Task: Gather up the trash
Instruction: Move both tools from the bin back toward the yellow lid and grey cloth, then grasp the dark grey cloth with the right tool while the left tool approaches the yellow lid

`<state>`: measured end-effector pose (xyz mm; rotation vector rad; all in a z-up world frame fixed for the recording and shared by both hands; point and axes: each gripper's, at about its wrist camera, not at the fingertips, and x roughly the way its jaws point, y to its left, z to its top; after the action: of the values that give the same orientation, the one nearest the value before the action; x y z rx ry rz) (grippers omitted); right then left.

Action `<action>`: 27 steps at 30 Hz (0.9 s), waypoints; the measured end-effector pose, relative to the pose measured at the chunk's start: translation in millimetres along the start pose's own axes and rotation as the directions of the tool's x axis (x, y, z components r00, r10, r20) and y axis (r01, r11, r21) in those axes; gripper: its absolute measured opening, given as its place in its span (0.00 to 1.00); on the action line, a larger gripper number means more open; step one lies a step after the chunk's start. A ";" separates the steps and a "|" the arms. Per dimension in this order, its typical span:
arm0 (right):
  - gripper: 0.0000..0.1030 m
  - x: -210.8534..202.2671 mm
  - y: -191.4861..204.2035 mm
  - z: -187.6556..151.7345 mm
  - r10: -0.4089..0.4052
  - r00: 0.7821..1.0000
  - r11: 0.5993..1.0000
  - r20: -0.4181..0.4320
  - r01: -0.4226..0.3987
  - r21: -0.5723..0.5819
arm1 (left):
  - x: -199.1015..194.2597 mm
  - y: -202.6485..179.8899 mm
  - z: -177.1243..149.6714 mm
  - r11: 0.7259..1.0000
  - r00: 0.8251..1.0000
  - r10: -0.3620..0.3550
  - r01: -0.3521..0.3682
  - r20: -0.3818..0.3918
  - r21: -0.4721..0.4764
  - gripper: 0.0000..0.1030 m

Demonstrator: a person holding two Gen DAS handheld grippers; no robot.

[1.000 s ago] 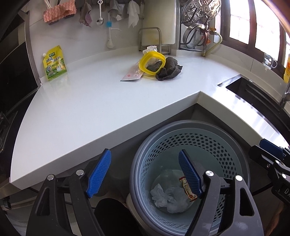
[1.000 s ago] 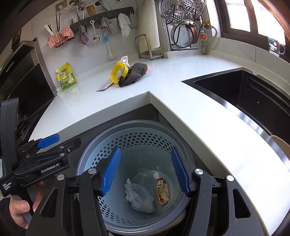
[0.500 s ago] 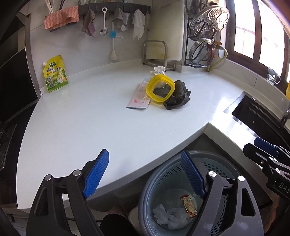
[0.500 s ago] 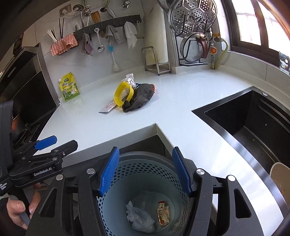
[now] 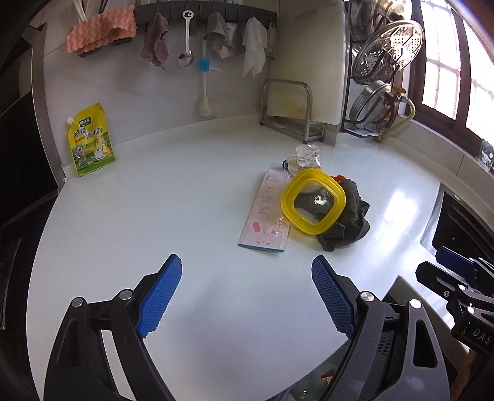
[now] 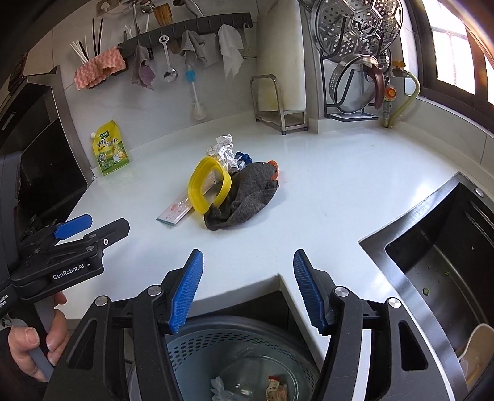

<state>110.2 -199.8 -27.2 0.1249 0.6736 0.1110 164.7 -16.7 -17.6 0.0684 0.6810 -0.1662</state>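
A small heap lies mid-counter: a yellow lid ring point(image 5: 313, 200) point(image 6: 209, 184), a dark grey cloth point(image 5: 349, 217) point(image 6: 247, 197), crumpled foil point(image 5: 304, 159) point(image 6: 223, 151) and a flat pink-and-white packet point(image 5: 267, 212) point(image 6: 176, 209). My left gripper point(image 5: 247, 283) hangs over the bare counter short of the heap, its jaws opening with nothing between them. My right gripper point(image 6: 247, 279) stands open and empty over the counter's inner corner. Below it is the perforated bin point(image 6: 240, 342), holding a white wad point(image 6: 220, 388) and a snack wrapper point(image 6: 276, 387).
A yellow-green pouch point(image 5: 89, 140) leans on the back wall at the left. Cloths and utensils hang from a rail point(image 6: 191, 27). A metal stand point(image 5: 288, 108) and a steamer rack point(image 6: 355, 58) stand at the back. The sink point(image 6: 438, 265) lies to the right.
Both grippers have risen and moved forward from over the bin toward the counter. The bin has dropped to the bottom of both views. The left jaws have spread wider.
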 end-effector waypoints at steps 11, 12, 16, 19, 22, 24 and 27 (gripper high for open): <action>0.57 53.0 -6.7 38.8 -0.012 0.999 1.000 -0.049 0.012 0.002 | 42.1 0.1 26.4 1.000 1.000 0.002 -0.002 -0.012 0.008 0.82; 0.57 57.6 -7.9 40.8 -0.008 0.998 1.000 -0.055 0.008 0.006 | 44.5 0.6 27.4 1.000 1.000 0.003 -0.003 -0.014 0.007 0.82; 0.57 73.9 -10.2 47.7 -0.002 0.997 1.000 -0.077 0.003 0.009 | 52.3 1.5 30.7 1.000 1.000 0.003 -0.003 -0.021 0.001 0.82; 0.57 83.9 -13.0 51.4 0.005 0.996 1.000 -0.093 -0.003 0.021 | 57.9 -0.3 32.7 1.000 1.000 0.004 -0.003 -0.027 0.006 0.82; 0.57 91.7 -14.2 54.8 0.005 0.995 1.000 -0.103 -0.002 0.027 | 63.4 -2.3 34.2 1.000 0.999 0.003 -0.003 -0.035 0.009 0.83; 0.57 96.6 -14.6 56.6 0.009 0.994 1.000 -0.109 -0.006 0.027 | 65.0 -3.0 34.8 1.000 0.999 -0.001 0.001 -0.038 0.007 0.83; 0.57 104.8 -15.1 59.1 0.007 0.992 1.000 -0.126 -0.004 0.030 | 66.7 -5.3 36.4 1.000 0.999 0.002 -0.001 -0.035 0.013 0.83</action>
<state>229.5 -204.4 -48.1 0.1492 0.8015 0.1148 237.4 -34.9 -31.6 0.0845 0.7149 -0.1681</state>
